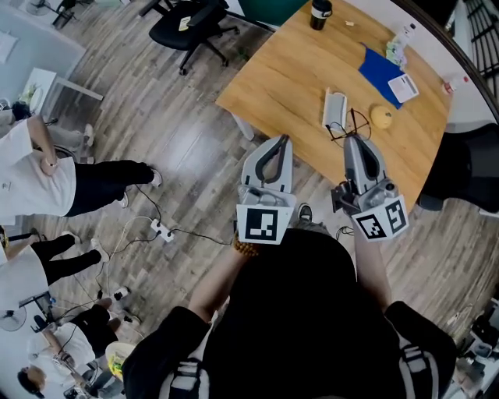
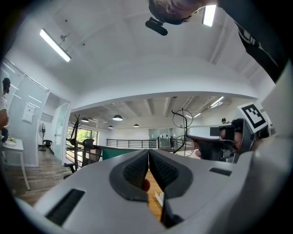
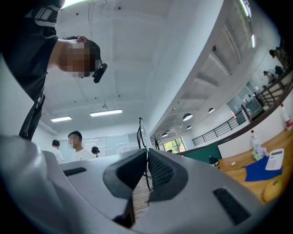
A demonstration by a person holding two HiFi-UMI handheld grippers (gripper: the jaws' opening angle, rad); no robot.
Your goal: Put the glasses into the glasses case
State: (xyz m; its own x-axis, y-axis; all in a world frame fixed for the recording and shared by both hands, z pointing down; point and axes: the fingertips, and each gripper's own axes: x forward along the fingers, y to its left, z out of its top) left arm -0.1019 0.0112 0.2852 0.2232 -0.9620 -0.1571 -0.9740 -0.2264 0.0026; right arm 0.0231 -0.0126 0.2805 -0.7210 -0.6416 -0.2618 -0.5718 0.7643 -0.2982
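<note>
In the head view the thin black-framed glasses (image 1: 358, 124) stick out from the tip of my right gripper (image 1: 353, 139), which is shut on them above the wooden table's (image 1: 288, 70) near edge. The white glasses case (image 1: 334, 108) lies open on the table just left of the glasses. My left gripper (image 1: 284, 140) is shut with nothing in it, and hangs over the table's edge left of the case. In the right gripper view the glasses' frame (image 3: 140, 132) rises from between the closed pads. The left gripper view shows the glasses (image 2: 182, 119) held up at the right.
On the table lie a yellow fruit (image 1: 381, 117), a blue sheet (image 1: 381, 72) with a white calculator (image 1: 403, 87), a small bottle (image 1: 397, 49) and a black cup (image 1: 320, 13). A black office chair (image 1: 195, 27) stands beyond the table. People (image 1: 39, 179) and a power strip (image 1: 162, 231) are at the left.
</note>
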